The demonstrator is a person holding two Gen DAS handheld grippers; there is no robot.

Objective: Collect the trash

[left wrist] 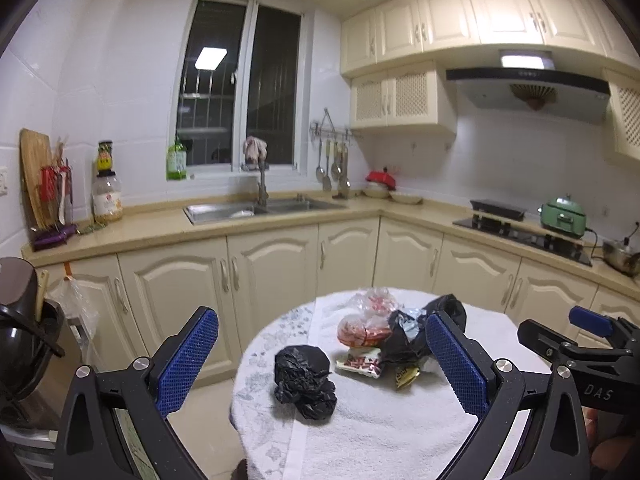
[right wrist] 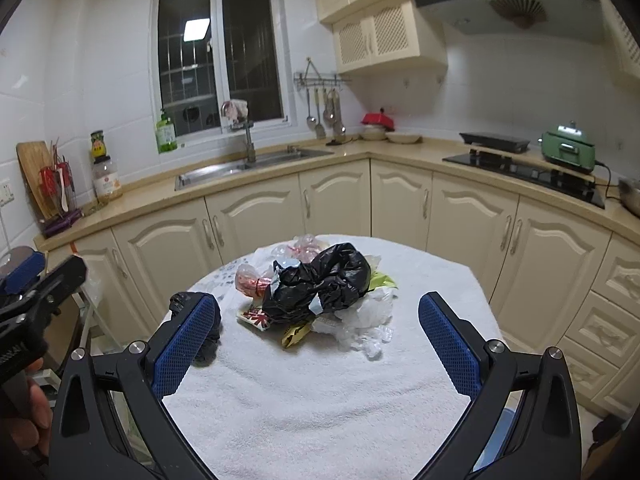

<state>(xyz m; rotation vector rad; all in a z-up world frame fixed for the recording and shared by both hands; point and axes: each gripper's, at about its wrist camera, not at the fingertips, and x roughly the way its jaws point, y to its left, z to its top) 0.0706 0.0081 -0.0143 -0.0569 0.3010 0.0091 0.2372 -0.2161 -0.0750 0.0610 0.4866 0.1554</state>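
A round table with a white towel [left wrist: 384,420] [right wrist: 320,400] holds a heap of trash. A crumpled black plastic bag [left wrist: 306,380] lies alone at the left; in the right wrist view it is mostly hidden behind my left finger [right wrist: 200,350]. The main heap has a larger black bag [left wrist: 416,328] [right wrist: 324,280], red snack wrappers [left wrist: 360,330] [right wrist: 256,284], a printed packet [left wrist: 360,364] [right wrist: 256,318], a yellow wrapper [left wrist: 406,376] [right wrist: 296,334] and clear plastic [right wrist: 368,324]. My left gripper [left wrist: 322,360] is open above the small bag. My right gripper [right wrist: 316,346] is open, short of the heap.
Cream kitchen cabinets and a counter run behind the table, with a sink [left wrist: 260,208] [right wrist: 248,166], a hob [left wrist: 520,232] [right wrist: 524,170] and a green cooker [left wrist: 564,216] [right wrist: 568,150]. A dark bin or pot [left wrist: 24,328] stands at the left. The right gripper shows at the left wrist view's edge [left wrist: 592,344].
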